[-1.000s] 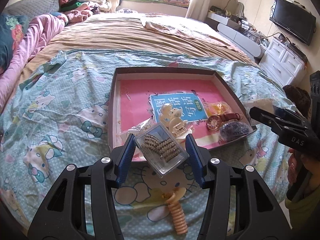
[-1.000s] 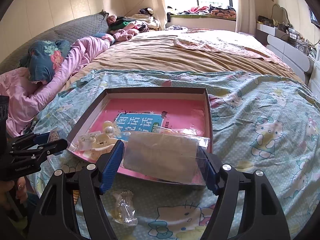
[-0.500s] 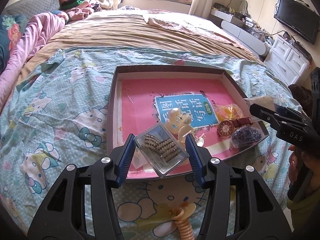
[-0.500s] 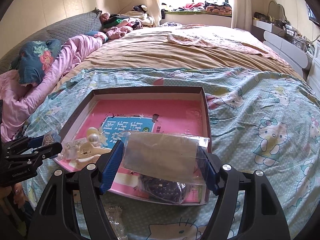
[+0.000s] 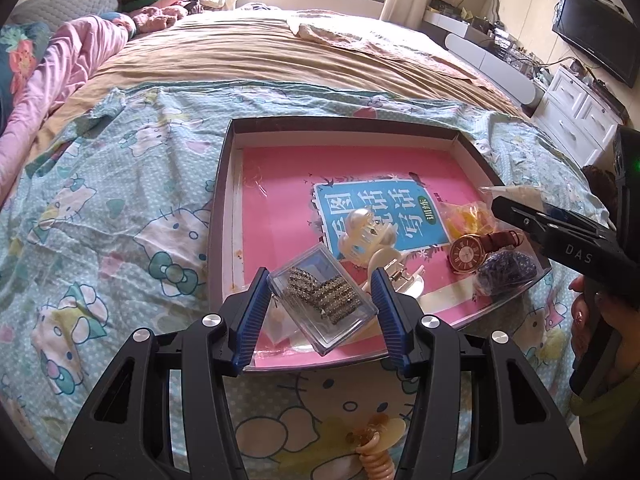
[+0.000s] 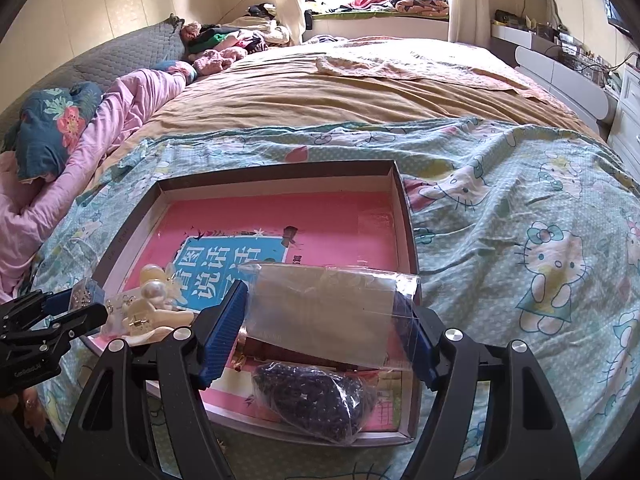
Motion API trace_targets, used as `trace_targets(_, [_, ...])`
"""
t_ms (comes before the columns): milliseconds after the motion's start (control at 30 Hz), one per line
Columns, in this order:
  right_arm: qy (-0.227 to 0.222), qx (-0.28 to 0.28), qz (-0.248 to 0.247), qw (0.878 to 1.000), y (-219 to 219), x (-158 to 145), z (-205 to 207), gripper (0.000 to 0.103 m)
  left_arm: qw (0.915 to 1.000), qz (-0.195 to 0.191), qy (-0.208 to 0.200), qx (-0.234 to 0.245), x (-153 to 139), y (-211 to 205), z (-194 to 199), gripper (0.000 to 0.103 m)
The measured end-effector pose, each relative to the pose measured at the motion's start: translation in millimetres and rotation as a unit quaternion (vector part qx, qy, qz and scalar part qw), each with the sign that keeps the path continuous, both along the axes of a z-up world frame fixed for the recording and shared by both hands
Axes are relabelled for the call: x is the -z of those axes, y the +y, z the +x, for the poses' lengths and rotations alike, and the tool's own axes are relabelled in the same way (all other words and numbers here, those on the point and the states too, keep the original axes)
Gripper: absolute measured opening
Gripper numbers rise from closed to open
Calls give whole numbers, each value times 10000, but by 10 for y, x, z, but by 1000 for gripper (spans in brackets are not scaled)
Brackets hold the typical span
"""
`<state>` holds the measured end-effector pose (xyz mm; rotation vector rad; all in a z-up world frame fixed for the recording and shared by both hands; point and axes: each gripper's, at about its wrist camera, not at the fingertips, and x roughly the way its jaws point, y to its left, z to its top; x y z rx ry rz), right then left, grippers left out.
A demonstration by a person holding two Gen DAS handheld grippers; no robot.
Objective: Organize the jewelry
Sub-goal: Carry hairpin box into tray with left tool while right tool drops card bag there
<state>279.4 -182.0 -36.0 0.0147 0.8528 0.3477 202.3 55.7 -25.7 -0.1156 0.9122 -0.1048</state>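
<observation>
A shallow dark-rimmed box (image 5: 224, 184) lined in pink lies on the cartoon-cat bedspread. My left gripper (image 5: 320, 300) is shut on a small clear case of rhinestone clips (image 5: 322, 300), tilted over the box's near edge. My right gripper (image 6: 328, 320) is shut on a clear plastic pouch with a grey card (image 6: 324, 308), over the box's (image 6: 404, 208) near right corner. In the box lie cream hair claws (image 5: 366, 236), a brown-strapped watch (image 5: 468, 256), a bag of dark beads (image 6: 316, 400) and a yellow item (image 5: 464, 216).
A peach spiral hair tie (image 5: 374, 452) rests on the bedspread in front of the box. A person's hand (image 5: 584, 312) holds the right gripper at the right edge. Pink bedding (image 6: 80, 152) is piled on the left; white drawers (image 5: 576, 112) and a TV (image 5: 596, 40) stand to the right.
Both grippers have moved forward and down toward the box with their items still held. The box looms larger, and the bead bag now shows under the right gripper.
</observation>
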Motion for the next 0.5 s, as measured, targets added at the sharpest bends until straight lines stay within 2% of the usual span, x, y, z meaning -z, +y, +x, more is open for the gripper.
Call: trace_targets(500, [169, -54, 60, 9998, 53, 117, 50, 75, 10000, -53, 59, 6, 71, 15, 47, 44])
